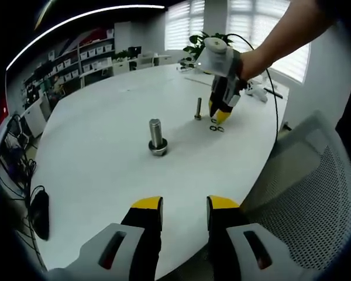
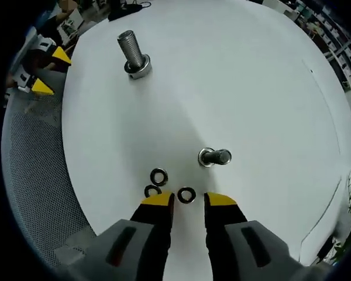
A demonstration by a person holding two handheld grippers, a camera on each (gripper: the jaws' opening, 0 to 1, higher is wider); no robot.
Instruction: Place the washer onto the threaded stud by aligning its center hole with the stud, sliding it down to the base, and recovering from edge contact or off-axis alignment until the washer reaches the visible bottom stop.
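Right tool (image 2: 189, 202), tips apart, low-centre over small dark metal washer (image 2: 186, 195) on white table (image 2: 251, 88); risk: flat ring skidding or nudging neighbouring washers (image 2: 157, 181) during pinch.

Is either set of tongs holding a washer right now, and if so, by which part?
Nothing is held. The right tongs are open just over the three loose washers on the table; the left tongs are open and hold nothing.
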